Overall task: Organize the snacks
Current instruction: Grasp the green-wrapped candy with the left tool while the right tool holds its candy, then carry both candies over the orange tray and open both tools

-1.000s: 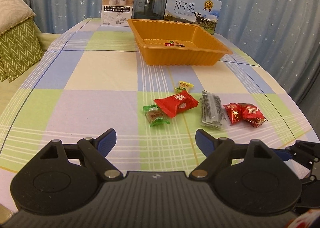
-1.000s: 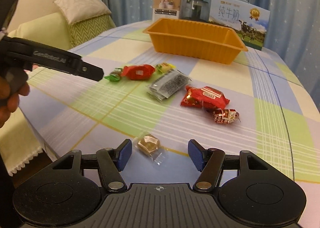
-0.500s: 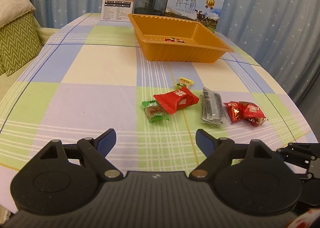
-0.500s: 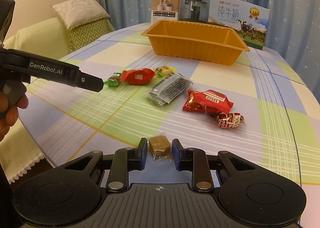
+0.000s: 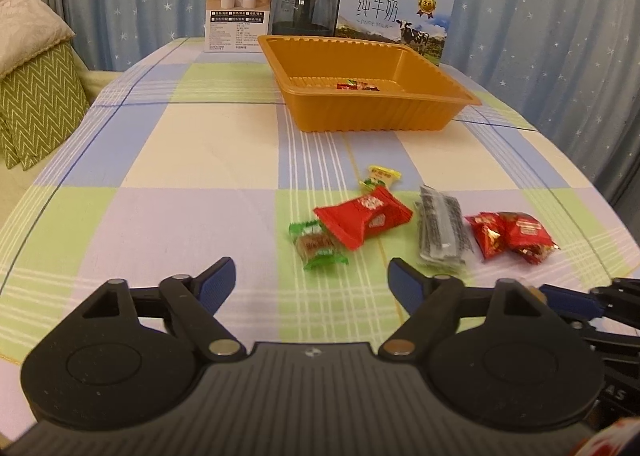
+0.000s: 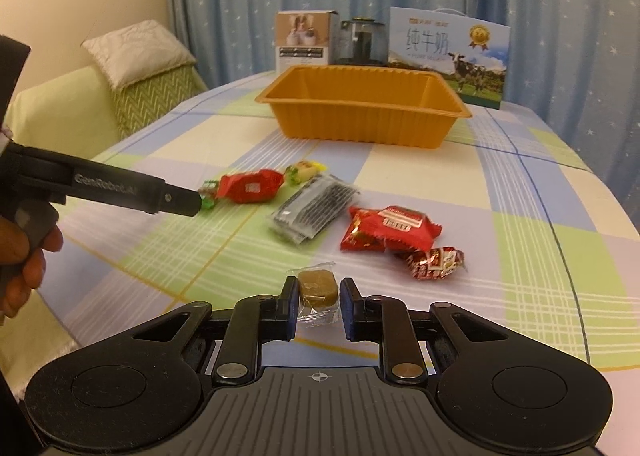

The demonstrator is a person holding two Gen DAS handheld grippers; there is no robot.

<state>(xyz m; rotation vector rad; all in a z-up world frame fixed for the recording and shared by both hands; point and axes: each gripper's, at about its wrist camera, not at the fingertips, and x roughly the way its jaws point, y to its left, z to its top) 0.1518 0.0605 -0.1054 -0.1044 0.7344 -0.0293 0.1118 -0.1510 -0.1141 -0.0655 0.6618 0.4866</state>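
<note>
Pinching a small brown candy in a clear plastic wrapper [image 6: 317, 288] between its blue pads, the right gripper [image 6: 319, 298] sits low over the checked tablecloth [image 6: 540, 196], probably so the sweet can be carried to the orange ribbed plastic tray [image 6: 362, 124] beyond. That tray holds at least one red-wrapped snack [image 5: 352, 85], seen from the left wrist. Jaws on the left gripper [image 5: 311, 276] have just been narrowing yet stand wide with nothing between them, aimed near the green-wrapped candy [image 5: 318, 246], likely its next pick.
</note>
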